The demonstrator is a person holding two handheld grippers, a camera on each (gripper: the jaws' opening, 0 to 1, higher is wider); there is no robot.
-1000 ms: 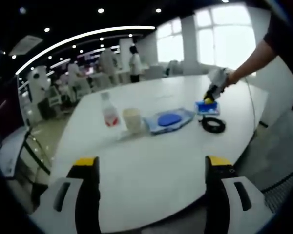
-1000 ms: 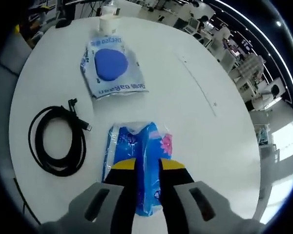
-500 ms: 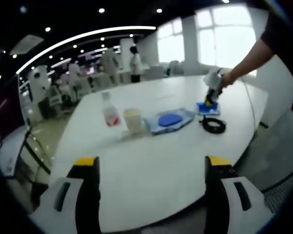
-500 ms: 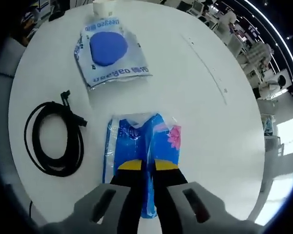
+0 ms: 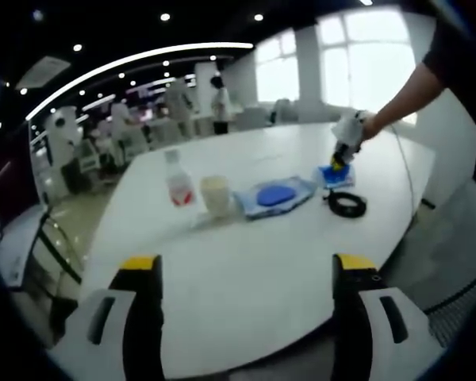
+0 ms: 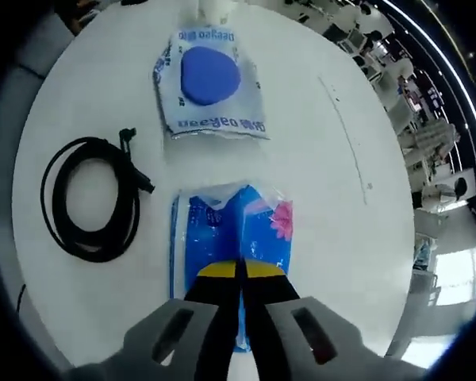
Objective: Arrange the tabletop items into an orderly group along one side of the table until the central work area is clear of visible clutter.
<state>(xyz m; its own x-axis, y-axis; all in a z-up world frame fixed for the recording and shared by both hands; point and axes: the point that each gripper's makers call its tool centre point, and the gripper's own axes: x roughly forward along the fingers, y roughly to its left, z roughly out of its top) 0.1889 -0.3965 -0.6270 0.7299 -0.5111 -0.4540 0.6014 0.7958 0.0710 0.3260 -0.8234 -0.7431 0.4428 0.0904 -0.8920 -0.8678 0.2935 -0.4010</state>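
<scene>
Blue tissue pack (image 6: pixel 230 250) pinched by the right gripper (image 6: pixel 239 270) at its near end, on the white desk (image 6: pixel 333 198).

Soft plastic wrap, light and crinkly by the look of it, so I'd judge it will sag and slide easily rather than lift stiffly; the yellow-tipped fingers (image 6: pixel 216 270) are clenched together on the pack's middle seam, a fair hold for dragging, though the film may slip if pulled fast; the pack lies just beside the black cable (image 6: pixel 91 198) coiled loosely, and near the pouch (image 6: pixel 210 83) with the blue disc; from the left gripper view the bottle (image 5: pixel 177 181) and cup (image 5: pixel 215 194) stand beside the pouch in a row; the left gripper (image 5: pixel 246 274) hangs over the near desk edge, fingers wide apart, grasping nothing.
</scene>
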